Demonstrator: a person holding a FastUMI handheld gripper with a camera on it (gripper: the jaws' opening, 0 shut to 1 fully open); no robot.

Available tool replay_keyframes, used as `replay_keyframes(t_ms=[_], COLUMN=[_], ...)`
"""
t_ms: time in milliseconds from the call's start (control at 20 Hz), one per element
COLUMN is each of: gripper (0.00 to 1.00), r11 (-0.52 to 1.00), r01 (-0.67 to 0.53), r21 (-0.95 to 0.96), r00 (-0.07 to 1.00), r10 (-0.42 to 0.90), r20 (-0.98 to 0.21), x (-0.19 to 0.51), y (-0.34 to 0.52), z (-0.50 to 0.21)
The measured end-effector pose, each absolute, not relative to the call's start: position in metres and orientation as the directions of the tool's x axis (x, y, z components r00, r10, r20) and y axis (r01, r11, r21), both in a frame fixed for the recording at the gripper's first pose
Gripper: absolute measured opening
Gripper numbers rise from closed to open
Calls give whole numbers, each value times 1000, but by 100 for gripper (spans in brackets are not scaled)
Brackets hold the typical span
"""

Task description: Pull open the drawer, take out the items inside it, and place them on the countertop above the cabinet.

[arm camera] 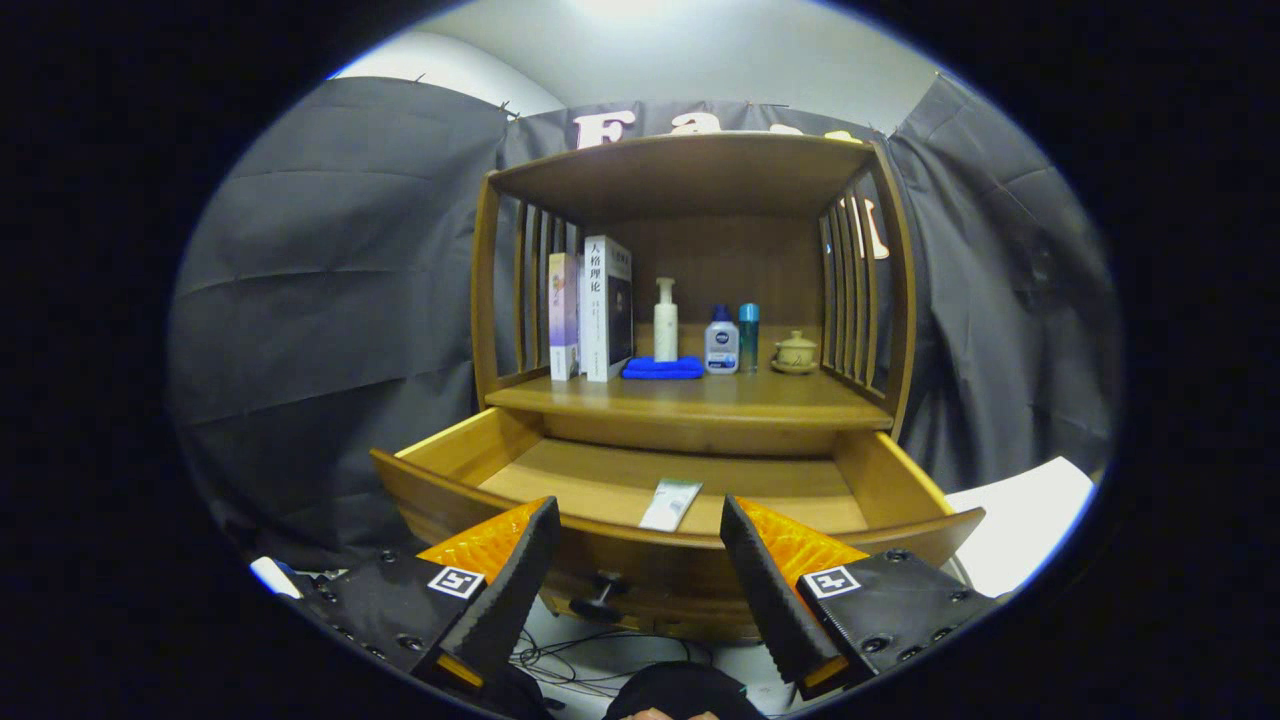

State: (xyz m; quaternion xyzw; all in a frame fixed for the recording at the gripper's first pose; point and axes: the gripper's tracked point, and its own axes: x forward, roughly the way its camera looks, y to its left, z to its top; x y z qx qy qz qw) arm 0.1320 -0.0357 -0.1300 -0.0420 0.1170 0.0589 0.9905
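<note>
Our gripper (pixel 638 515) hangs with its two fingers spread wide apart and nothing between them, just in front of the curved front panel of the pulled-out wooden drawer (pixel 440 500). The small dark knob (pixel 600 596) on that panel sits below and between the fingers. Straight ahead, just beyond the fingertips, a flat pale rectangular packet (pixel 671 503) lies on the drawer floor, near the front wall. Its long axis runs roughly away from us, tilted slightly to the right. We judge the next move to be a reach forward and down over the front wall, closing across the packet's narrow width. Above the drawer, the wooden countertop (pixel 700 395) already carries upright books (pixel 592 310), a folded blue cloth (pixel 662 368), bottles (pixel 721 340) and a small lidded ceramic cup (pixel 796 352); its front strip is bare.
</note>
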Motion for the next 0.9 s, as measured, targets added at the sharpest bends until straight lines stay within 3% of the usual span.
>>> replay_keyframes(t_ms=[300, 900], gripper=[100, 99], r11=[996, 916], r01=[-94, -244], r21=[-5, -317], r00=[949, 857], r10=[88, 51], r20=[-302, -513], x=[168, 261], y=[-54, -37], z=[-103, -119])
